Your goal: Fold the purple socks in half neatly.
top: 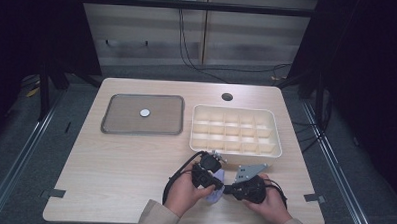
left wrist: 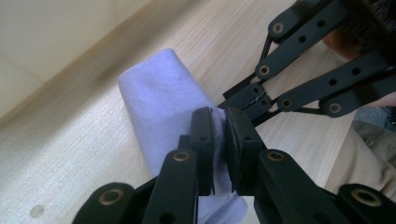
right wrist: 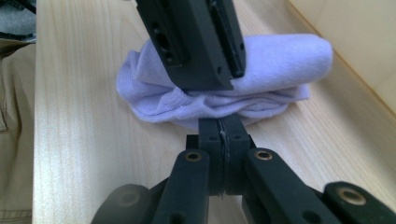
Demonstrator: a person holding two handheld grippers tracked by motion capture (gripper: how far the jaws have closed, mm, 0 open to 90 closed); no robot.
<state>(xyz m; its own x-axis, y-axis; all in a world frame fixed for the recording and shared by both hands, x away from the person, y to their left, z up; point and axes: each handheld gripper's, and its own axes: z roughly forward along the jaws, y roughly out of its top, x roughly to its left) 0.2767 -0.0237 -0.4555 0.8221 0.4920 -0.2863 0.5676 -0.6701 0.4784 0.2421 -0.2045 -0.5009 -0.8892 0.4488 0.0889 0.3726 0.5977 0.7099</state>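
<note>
Between our two grippers, near the table's front edge, lies the lavender cloth point(right wrist: 243, 84), folded into a soft roll. Our right gripper point(right wrist: 223, 133) has its fingers pressed together on a thin edge of it, and our left gripper point(left wrist: 219, 135) pinches a fold from above. We judge that folding is in hand, so we keep both grips firm and move together, keeping the layers aligned.

1. A grey tray point(top: 141, 114) is lying at the centre left of the high view, carrying a small white disc point(top: 145, 112).
2. A cream divided box point(top: 234, 132) is sitting just right of it.
3. Black cables point(top: 189, 46) are trailing down the wall at the top.
</note>
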